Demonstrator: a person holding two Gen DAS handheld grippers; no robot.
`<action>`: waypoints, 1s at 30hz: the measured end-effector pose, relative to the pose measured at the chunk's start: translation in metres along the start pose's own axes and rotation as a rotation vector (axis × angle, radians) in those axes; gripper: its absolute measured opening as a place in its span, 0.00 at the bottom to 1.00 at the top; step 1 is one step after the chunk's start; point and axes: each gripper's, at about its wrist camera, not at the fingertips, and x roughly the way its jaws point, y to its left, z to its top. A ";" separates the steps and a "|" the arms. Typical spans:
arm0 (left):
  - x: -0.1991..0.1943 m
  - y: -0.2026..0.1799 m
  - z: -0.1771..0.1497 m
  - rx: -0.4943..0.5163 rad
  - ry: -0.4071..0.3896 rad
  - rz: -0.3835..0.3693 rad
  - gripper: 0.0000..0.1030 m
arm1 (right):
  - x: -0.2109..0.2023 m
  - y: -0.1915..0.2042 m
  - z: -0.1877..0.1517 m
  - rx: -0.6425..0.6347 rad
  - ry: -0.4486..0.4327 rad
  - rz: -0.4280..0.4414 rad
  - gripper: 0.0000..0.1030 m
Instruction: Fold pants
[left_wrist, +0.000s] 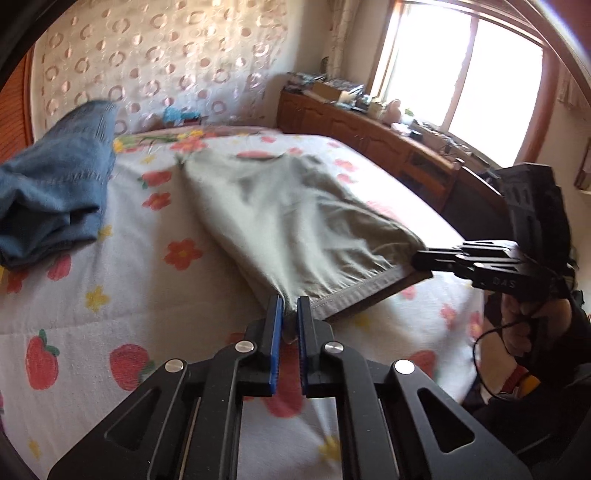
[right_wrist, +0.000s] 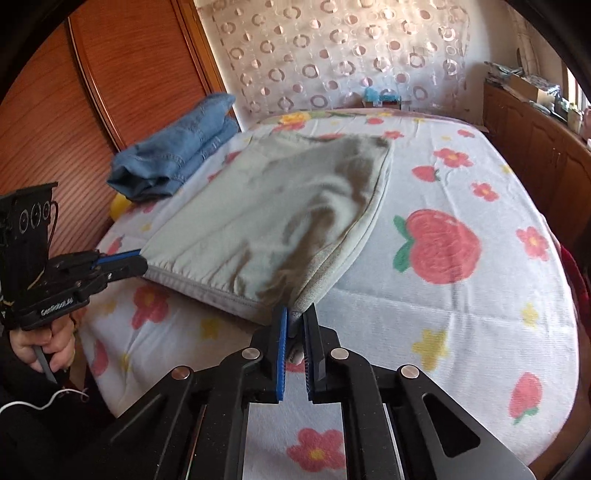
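Closest to the lens in the left wrist view is the left gripper (left_wrist: 290, 314), blue pads nearly together and pinching one corner of the waistband on the grey-green pants (left_wrist: 288, 206); the band stretches off to the right, lifted just above the bed (left_wrist: 110, 295), with the rest of the pants trailing away flat over the flowery cover; further right the right gripper (left_wrist: 419, 258) has the other waistband corner, and in its own view its pads are narrowed onto a bunch of that cloth too; so both are clamped on the pants, one corner each.

Off on the far left sits a pile of folded jeans (left_wrist: 55, 192), well apart from the pants; along the right side there's a wooden cabinet (left_wrist: 369, 133) under the window (left_wrist: 461, 74).

What could go wrong, I reckon: each grip only has a small bite of corner, so a quick swing to fold could tug fabric out; uneven pull between the two hands would skew the fold line; and the trailing end might drag and bunch the cover, leaving wrinkles underneath.
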 end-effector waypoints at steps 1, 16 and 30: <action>-0.003 -0.003 0.002 0.006 -0.007 -0.007 0.08 | -0.006 -0.002 0.000 0.000 -0.010 0.001 0.07; -0.019 -0.009 0.056 0.060 -0.112 -0.002 0.08 | -0.058 -0.013 0.020 -0.016 -0.159 0.030 0.07; 0.034 0.038 0.107 0.012 -0.101 0.070 0.08 | 0.014 -0.029 0.078 -0.092 -0.148 0.005 0.07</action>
